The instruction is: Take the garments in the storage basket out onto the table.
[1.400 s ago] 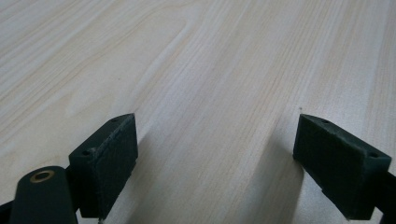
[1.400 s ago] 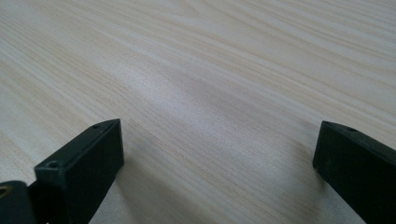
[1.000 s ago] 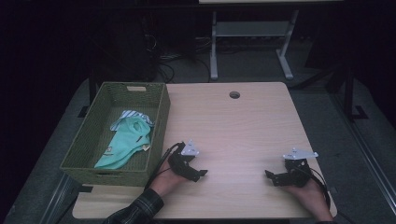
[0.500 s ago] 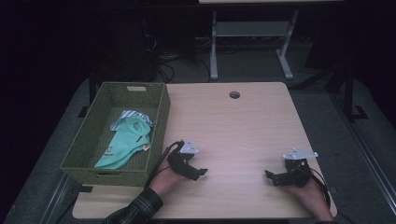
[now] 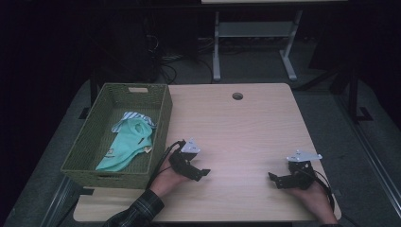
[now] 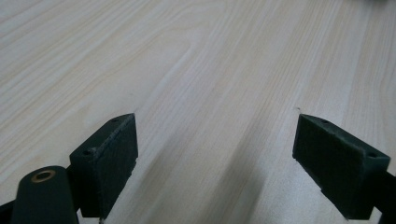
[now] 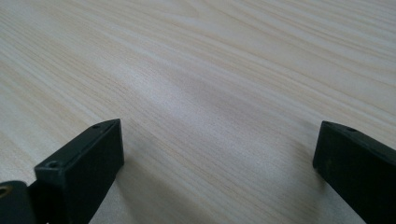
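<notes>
A green woven basket (image 5: 158,142) stands at the table's left side, with a mint-green garment (image 5: 127,144) and a striped cloth (image 5: 126,117) lying inside it. Just right of the basket's near corner, my left gripper (image 5: 203,172) rests low on the wooden table (image 5: 236,137), open and pointing right. In the left gripper view its jaws stand wide apart (image 6: 215,154) with bare wood between them. My right gripper (image 5: 273,178) lies near the front right, pointing left, also open. Its own view shows wide jaws (image 7: 217,154) over bare wood.
A round cable hole (image 5: 237,96) sits near the table's far edge. Beyond the table, on the dark floor, stand the white legs of another table (image 5: 217,52) and some cables (image 5: 163,71). A plaid sleeve (image 5: 137,213) enters at the bottom.
</notes>
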Action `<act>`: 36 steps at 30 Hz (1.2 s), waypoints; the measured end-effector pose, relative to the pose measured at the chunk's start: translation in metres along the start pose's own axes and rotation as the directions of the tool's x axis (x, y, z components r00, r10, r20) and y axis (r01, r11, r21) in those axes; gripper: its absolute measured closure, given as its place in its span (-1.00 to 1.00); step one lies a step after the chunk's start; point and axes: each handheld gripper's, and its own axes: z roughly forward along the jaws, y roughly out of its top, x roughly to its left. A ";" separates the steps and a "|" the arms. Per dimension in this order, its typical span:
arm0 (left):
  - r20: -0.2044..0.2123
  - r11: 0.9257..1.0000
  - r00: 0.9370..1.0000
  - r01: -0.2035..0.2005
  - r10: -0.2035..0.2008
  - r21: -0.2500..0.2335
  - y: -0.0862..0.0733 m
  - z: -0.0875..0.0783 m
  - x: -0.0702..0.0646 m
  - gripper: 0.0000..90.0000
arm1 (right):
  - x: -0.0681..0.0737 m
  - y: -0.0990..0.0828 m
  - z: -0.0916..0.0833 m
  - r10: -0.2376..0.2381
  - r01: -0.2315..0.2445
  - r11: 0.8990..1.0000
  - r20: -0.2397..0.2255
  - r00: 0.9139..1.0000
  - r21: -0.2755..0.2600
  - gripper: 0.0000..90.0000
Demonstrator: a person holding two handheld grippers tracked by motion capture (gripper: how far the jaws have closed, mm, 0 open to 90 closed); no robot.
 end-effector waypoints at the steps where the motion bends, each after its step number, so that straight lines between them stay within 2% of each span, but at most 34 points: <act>1: 0.002 1.000 1.000 0.001 -0.001 -0.004 0.001 -0.001 0.001 -0.70 | 0.000 0.000 0.000 0.001 -0.001 1.000 0.000 1.000 0.000 -0.97; 8: 0.004 1.000 1.000 0.011 -0.011 -0.024 0.003 -0.004 0.001 -0.69 | 0.000 0.000 0.000 0.001 -0.001 1.000 0.000 1.000 0.000 -0.97; 16: -0.004 1.000 1.000 0.007 -0.008 -0.005 0.008 -0.008 0.001 -0.69 | 0.000 0.000 0.000 0.000 0.000 1.000 0.001 1.000 -0.001 -0.97; 26: -0.008 0.999 0.999 0.036 -0.036 0.010 0.012 -0.010 0.001 -0.69 | 0.000 0.000 0.000 0.002 -0.002 1.000 0.001 1.000 0.000 -0.97; 36: -0.015 0.999 0.999 0.033 -0.033 0.029 0.017 -0.014 0.002 -0.69 | 0.000 0.000 0.000 0.003 -0.003 1.000 0.001 1.000 0.000 -0.97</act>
